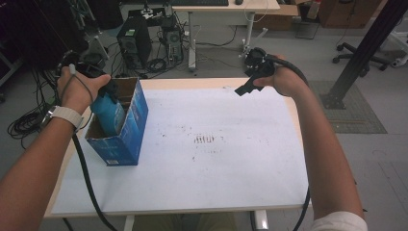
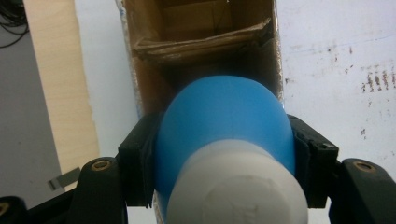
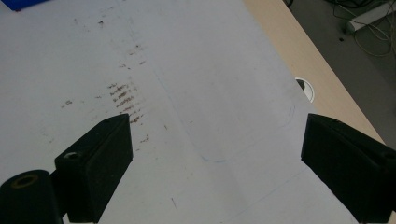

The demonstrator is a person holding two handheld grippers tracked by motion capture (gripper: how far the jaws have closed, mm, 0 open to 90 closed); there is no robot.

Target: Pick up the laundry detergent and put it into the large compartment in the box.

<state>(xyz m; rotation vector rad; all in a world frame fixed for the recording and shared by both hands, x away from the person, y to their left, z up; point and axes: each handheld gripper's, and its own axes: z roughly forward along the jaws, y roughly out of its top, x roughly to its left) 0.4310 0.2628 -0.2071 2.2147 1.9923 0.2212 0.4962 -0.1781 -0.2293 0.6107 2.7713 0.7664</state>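
Observation:
A blue bottle point(image 1: 109, 111) with a white cap point(image 2: 236, 186) hangs partly inside an open blue cardboard box point(image 1: 129, 130) at the table's left. My left gripper point(image 2: 224, 154) is shut on the bottle, its black pads point(image 2: 140, 158) pressing both sides, directly over the box's brown inside point(image 2: 205, 42). My right gripper point(image 1: 245, 88) is held above the table's far right part, open. In the right gripper view its gripper point(image 3: 215, 163) has wide-apart jaws with nothing between them, over the white sheet.
A white sheet point(image 1: 207, 154) with brown smudges point(image 1: 204, 139) covers the wooden table point(image 1: 192, 83). A round cable hole point(image 3: 306, 88) sits near the table's edge. Behind the table are a computer tower point(image 1: 132, 43), cables and another desk point(image 1: 216, 9).

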